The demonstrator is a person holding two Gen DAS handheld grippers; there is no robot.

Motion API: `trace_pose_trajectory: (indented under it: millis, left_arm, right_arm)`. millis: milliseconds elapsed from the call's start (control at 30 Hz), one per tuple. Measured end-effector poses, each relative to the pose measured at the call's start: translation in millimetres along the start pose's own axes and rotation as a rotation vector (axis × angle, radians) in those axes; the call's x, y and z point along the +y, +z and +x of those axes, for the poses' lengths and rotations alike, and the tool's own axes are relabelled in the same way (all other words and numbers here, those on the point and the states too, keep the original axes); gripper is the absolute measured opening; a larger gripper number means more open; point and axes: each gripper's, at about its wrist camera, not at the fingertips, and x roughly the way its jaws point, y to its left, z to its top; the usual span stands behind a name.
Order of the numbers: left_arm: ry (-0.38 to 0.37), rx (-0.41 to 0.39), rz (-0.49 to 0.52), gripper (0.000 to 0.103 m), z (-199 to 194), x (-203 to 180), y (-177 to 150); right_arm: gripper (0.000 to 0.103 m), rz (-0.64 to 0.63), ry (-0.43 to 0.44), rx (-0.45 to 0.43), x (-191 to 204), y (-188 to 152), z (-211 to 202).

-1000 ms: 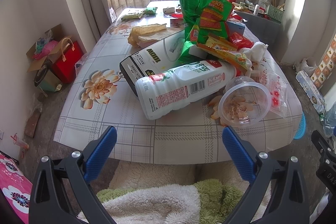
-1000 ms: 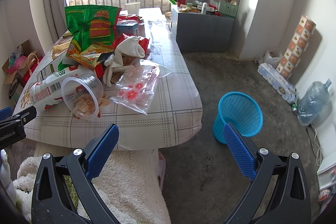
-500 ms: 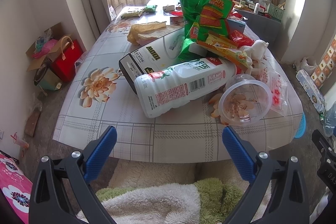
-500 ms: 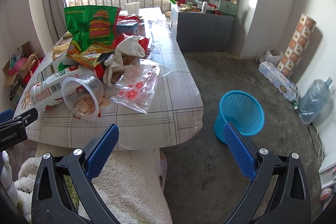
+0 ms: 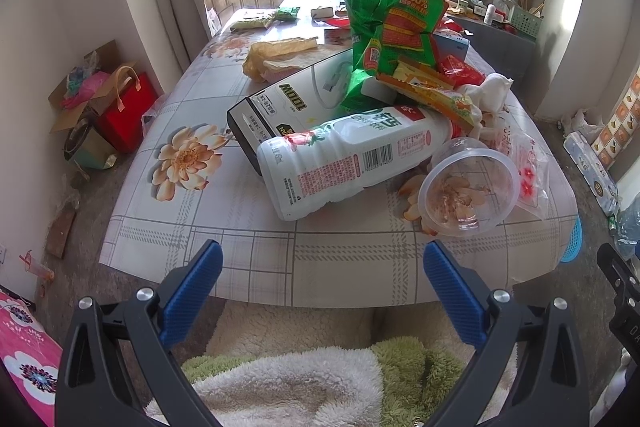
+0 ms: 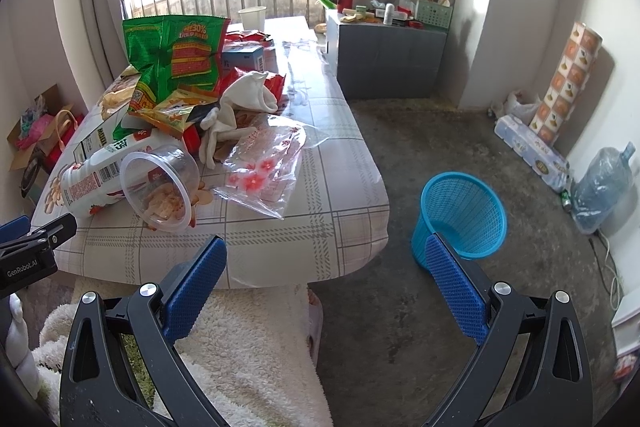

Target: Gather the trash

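Note:
A pile of trash lies on the table [image 5: 200, 227]: a white milk bottle [image 5: 344, 159] on its side, a clear plastic cup [image 5: 468, 187] on its side, a green snack bag [image 5: 388, 31], a black and white box [image 5: 288, 103], a clear plastic bag [image 6: 264, 171] and a white rag [image 6: 248, 95]. My left gripper [image 5: 322, 283] is open and empty, in front of the table's near edge. My right gripper [image 6: 326, 275] is open and empty, off the table's near right corner. A blue mesh bin [image 6: 460, 219] stands on the floor to the right.
A fluffy white and green blanket [image 5: 288, 379] lies below both grippers. A grey cabinet [image 6: 384, 59] stands past the table. A water jug [image 6: 604, 183] and packs [image 6: 532, 151] line the right wall. A red bag [image 5: 128, 111] and boxes sit at the left.
Both grippers have drifted slightly; the view of the table has shifted a little. Nothing was grasped or moved.

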Motion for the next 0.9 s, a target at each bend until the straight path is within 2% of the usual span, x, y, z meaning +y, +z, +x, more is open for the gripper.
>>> trace_pose_trajectory:
  millis: [333,500,633,733,833,900]
  left_arm:
    - [-0.042,0.011,0.002,0.098,2.2,2.7,-1.0]
    - [-0.139,0.001,0.008,0.098,4.1,3.0,1.9]
    - [-0.291,-0.063,0.034,0.098,0.1,3.0,6.0]
    - [-0.36,-0.148,0.112,0.098,-7.4,-5.5,9.3]
    - [-0.361,-0.264,0.26,0.098,-15.9,-24.1,7.8]
    - [-0.372,-0.308,0.373,0.095,-16.4,-38.9,5.3]
  right_arm:
    - [0.096,0.033,0.009,-0.009,-4.1,0.3,0.2]
    - [0.096,0.089,0.021,-0.028,-10.9,4.1,1.1]
    - [0.096,0.153,0.051,-0.056,-17.6,9.0,4.2]
    - [0.096,0.194,0.094,-0.071,-23.8,13.2,8.0]
    - [0.096,0.251,0.179,-0.051,-31.6,17.8,17.9]
    - [0.096,0.298,0.256,-0.018,-36.8,20.5,28.6]
